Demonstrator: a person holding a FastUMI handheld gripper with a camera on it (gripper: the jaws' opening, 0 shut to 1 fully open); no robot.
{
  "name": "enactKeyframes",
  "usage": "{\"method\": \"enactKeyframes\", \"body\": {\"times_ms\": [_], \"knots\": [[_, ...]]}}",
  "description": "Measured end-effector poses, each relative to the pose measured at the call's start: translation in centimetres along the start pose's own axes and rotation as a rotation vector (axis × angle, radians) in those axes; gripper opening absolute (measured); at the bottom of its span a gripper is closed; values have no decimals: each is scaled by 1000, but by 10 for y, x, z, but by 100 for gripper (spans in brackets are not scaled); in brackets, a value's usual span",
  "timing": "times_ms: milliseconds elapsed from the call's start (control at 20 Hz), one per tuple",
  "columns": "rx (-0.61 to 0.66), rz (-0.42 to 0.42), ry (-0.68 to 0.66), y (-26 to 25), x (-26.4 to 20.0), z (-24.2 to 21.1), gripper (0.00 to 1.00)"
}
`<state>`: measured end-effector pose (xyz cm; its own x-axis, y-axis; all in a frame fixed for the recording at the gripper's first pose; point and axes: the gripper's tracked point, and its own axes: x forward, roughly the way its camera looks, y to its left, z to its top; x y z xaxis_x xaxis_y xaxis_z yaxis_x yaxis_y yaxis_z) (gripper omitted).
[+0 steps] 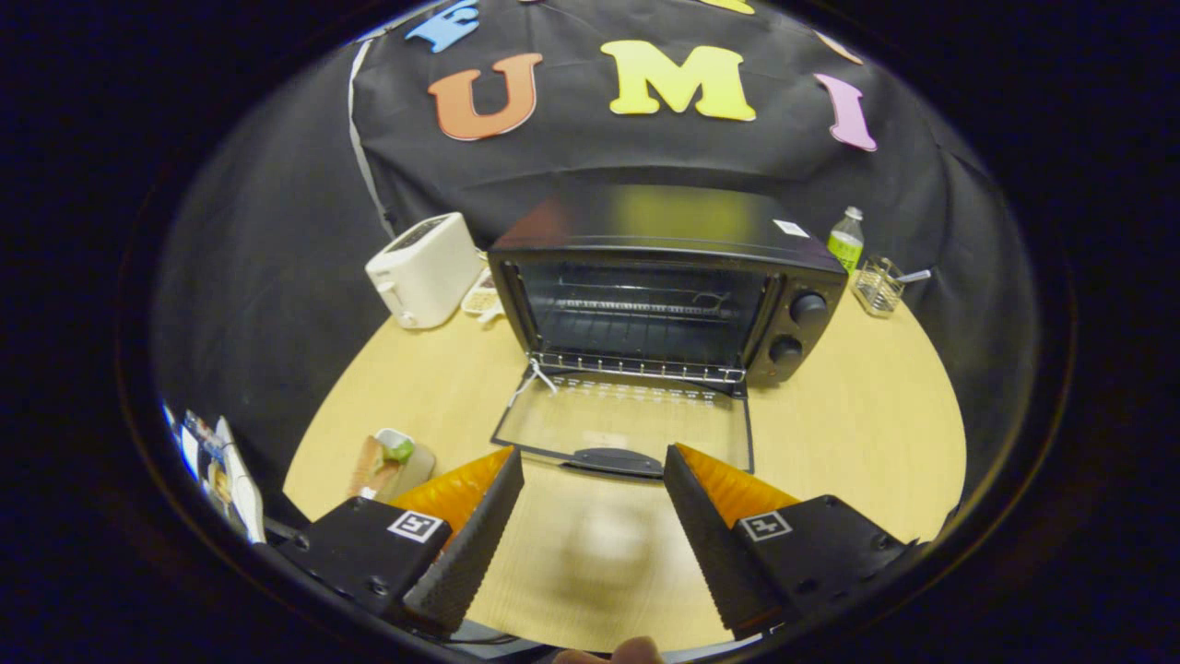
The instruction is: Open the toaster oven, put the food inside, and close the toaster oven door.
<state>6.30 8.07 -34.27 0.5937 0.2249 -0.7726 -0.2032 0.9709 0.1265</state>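
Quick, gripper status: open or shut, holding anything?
Gripper: open, holding nothing; its fingers sit apart just short of the handle of the toaster oven door, which lies folded down.

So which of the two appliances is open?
The black toaster oven, door dropped flat just ahead of the open hand-held gripper; the white toaster isn't.

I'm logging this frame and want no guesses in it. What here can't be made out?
- Food, gripper view: partly behind the left finger; its kind is unclear.
- Small item: tucked between the toaster and the toaster oven.
- Oven knobs: markings too small.
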Motion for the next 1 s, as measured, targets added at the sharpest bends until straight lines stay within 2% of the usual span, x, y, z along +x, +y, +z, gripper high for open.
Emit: {"method": "enactKeyframes", "body": {"times_ms": [200, 300, 500, 700, 1000], "knots": [[69, 127, 76, 30, -15, 1, 100], [135, 222, 166, 57, -13, -8, 100], [199, 345, 297, 108, 2, -22, 100], [254, 421, 416, 147, 16, -36, 100], [302, 470, 563, 189, 49, -62, 99]]}}
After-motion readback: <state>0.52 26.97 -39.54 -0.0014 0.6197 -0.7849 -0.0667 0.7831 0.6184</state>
